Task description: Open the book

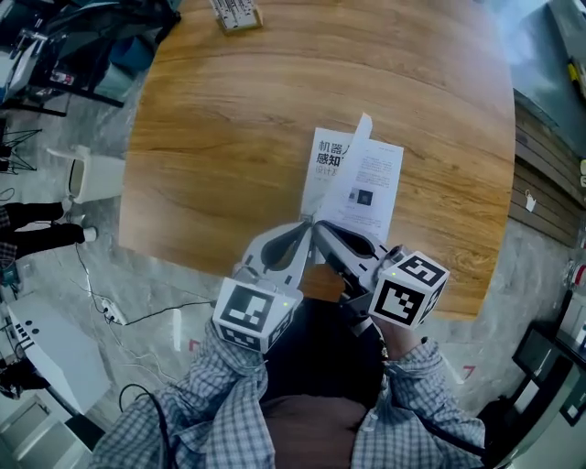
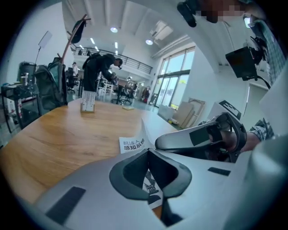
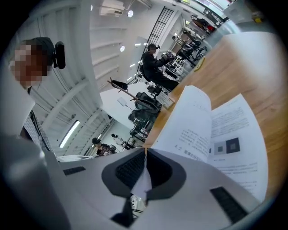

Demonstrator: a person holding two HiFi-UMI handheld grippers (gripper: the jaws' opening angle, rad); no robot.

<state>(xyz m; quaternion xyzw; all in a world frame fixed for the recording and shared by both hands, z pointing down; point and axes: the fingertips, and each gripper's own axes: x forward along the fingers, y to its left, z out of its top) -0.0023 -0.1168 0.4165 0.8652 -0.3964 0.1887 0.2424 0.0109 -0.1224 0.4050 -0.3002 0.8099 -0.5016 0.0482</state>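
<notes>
One book (image 1: 352, 179) lies on the wooden desk (image 1: 229, 119), right of the middle and close to the near edge, and we find it partly open. Its white cover with large dark characters lies flat on the left, a printed sheet lies flat on the right, and between them one page (image 1: 360, 137) stands up, curling towards the far side.

Both tools meet at the book's near edge. In its own view the left gripper (image 2: 147, 150) has its jaws closed at the tips, with a printed leaf of the book caught between them. We see the right gripper (image 3: 145, 150) with its jaws closed too, pinching the near corner of the raised page (image 3: 189, 121), which rises away from them above the flat text sheet.

From the head view the left gripper (image 1: 307, 224) and right gripper (image 1: 316, 224) sit side by side, tips almost touching. Each carries a marker cube, and checked sleeves (image 1: 220, 385) lie just behind them.

Further out, a small card stand (image 1: 236, 14) sits at the desk's far edge, well apart from the book. A cable (image 1: 119, 316) trails over the pale floor to the left.
</notes>
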